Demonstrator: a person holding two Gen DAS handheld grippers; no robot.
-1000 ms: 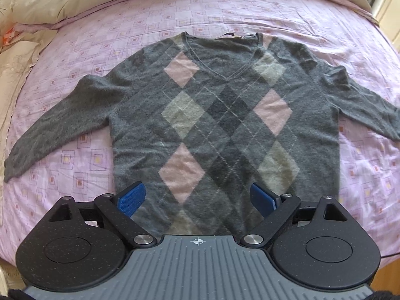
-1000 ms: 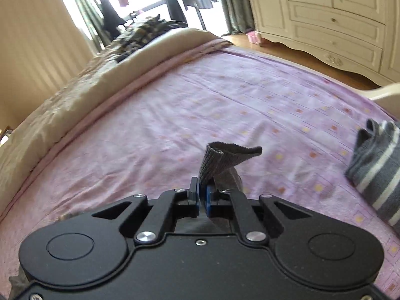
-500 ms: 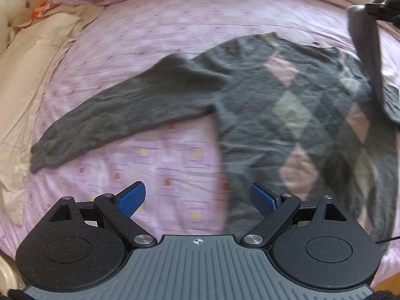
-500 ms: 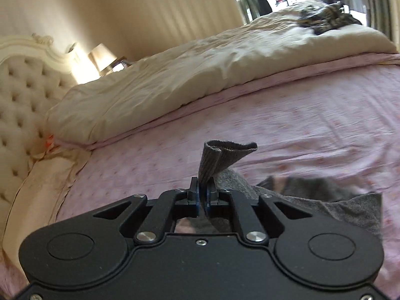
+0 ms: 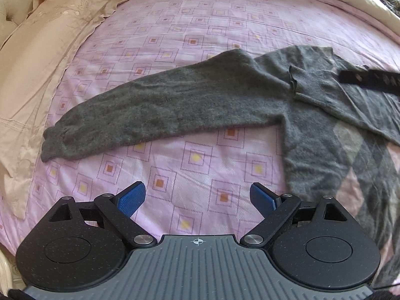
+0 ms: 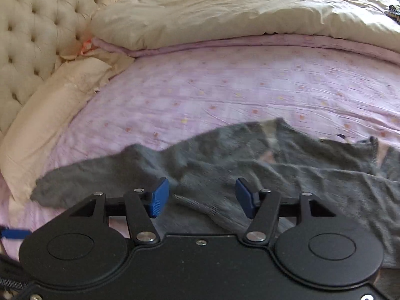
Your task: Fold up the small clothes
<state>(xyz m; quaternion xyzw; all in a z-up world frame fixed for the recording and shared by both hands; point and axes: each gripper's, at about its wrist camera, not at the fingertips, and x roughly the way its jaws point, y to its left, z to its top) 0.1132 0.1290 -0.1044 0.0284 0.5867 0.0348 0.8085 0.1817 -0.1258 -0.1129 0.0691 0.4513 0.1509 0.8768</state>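
A grey argyle sweater lies on the pink bedsheet. Its left sleeve stretches flat toward the left. The right sleeve is folded across the chest, cuff near the left shoulder. My left gripper hovers open over bare sheet below the left sleeve, nothing between its blue pads. My right gripper is open just above the folded sleeve, which lies loose under its fingers. Part of the right gripper shows as a black bar in the left wrist view.
A beige pillow lies at the left of the bed beside a tufted headboard. A beige duvet is bunched along the far side. Pink patterned sheet spreads beyond the sweater.
My right gripper carried the right sleeve across the sweater's chest and opened, letting it go. My left gripper swung left, from over the hem to the sheet below the left sleeve.
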